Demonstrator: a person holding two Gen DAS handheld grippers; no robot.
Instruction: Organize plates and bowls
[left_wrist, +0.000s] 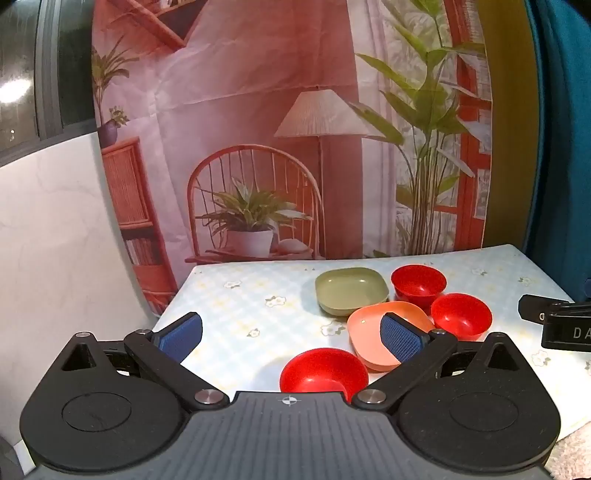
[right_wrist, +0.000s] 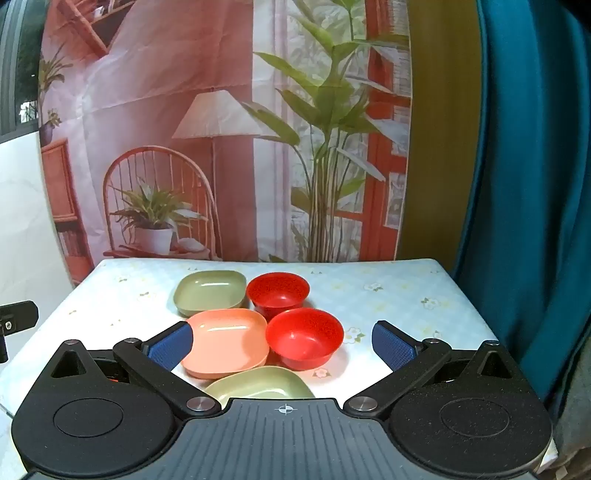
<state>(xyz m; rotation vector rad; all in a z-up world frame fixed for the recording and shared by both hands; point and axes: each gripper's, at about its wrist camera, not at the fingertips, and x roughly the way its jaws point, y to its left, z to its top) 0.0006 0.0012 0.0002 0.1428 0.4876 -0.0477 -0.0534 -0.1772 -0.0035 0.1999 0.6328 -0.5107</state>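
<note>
**Op:** Six dishes on the table (right_wrist: 406, 295), none stacked yet as far as I can see. Three red bowls, two green plates, one pink plate.

**Eng:** Grippers?

**Op:** Left gripper (left_wrist: 291, 334) has its jaws spread wide, nothing between them. Right gripper (right_wrist: 282, 343) same, released and empty. Both hover over the near edge.

**Eng:** Layout?

**Op:** Far green plate (right_wrist: 211, 292) at the back, far red bowl (right_wrist: 277, 293) just beside it on the right. Pink plate (right_wrist: 227, 341) in front of the green one, middle red bowl (right_wrist: 304, 338) touching or nearly touching its right edge. Near green plate (right_wrist: 258, 386) sits right under my right gripper, partly hidden by the body. Near red bowl (left_wrist: 323, 371) shows only in the left wrist view, just ahead of the left gripper, near the pink plate.

**Eng:** Step?

**Op:** My read: start of the job, choosing a first pick. Likely plates into one pile, bowls nested in another.

**Eng:** Next move?

**Op:** I'd take the near red bowl with the left. Needs one finger over the rim, one outside, a pinch on the wall. Pink plate is close on that side, so I'd approach from the open side to avoid nudging it.
</note>
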